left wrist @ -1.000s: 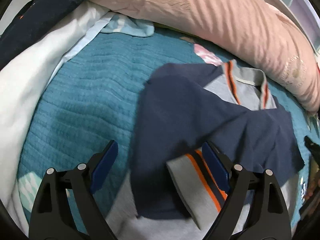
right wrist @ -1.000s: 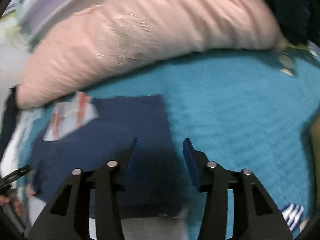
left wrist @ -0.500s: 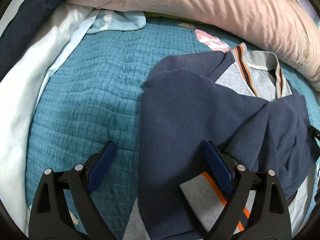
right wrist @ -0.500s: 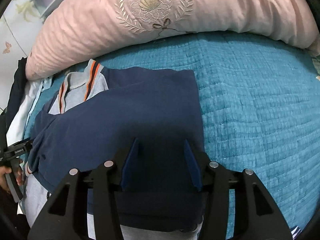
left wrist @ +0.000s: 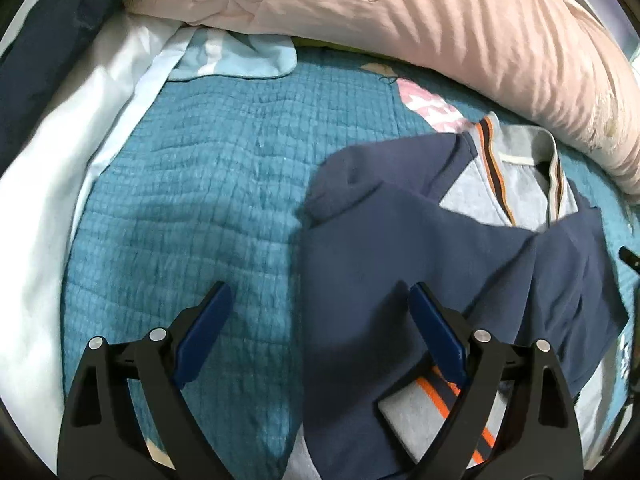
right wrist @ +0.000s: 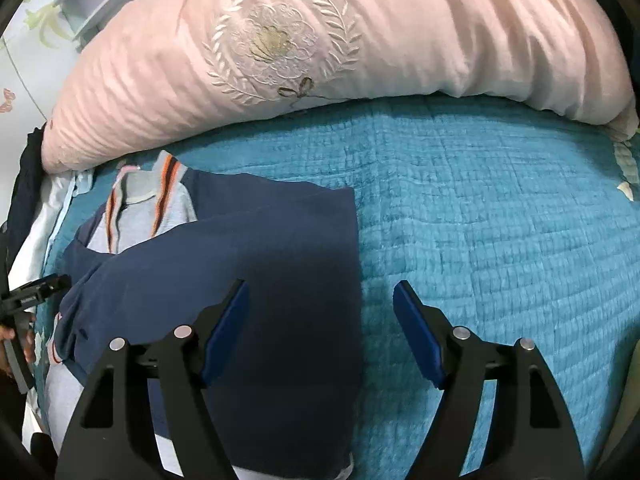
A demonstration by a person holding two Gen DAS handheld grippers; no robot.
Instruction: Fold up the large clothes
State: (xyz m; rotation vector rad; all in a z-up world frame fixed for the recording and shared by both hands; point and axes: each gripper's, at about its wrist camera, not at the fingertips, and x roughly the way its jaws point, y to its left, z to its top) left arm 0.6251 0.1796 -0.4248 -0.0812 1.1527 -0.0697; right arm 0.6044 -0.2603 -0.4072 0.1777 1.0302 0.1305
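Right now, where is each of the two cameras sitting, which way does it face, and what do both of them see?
Left wrist: sits on the left gripper, looking forward along its open fingers at the navy and grey shirt and teal quilt.
Right wrist: sits on the right gripper, fingers open, facing the shirt's right edge; the person's left hand shows at far left.
Shared: the shirt, the quilt and the pink pillow.
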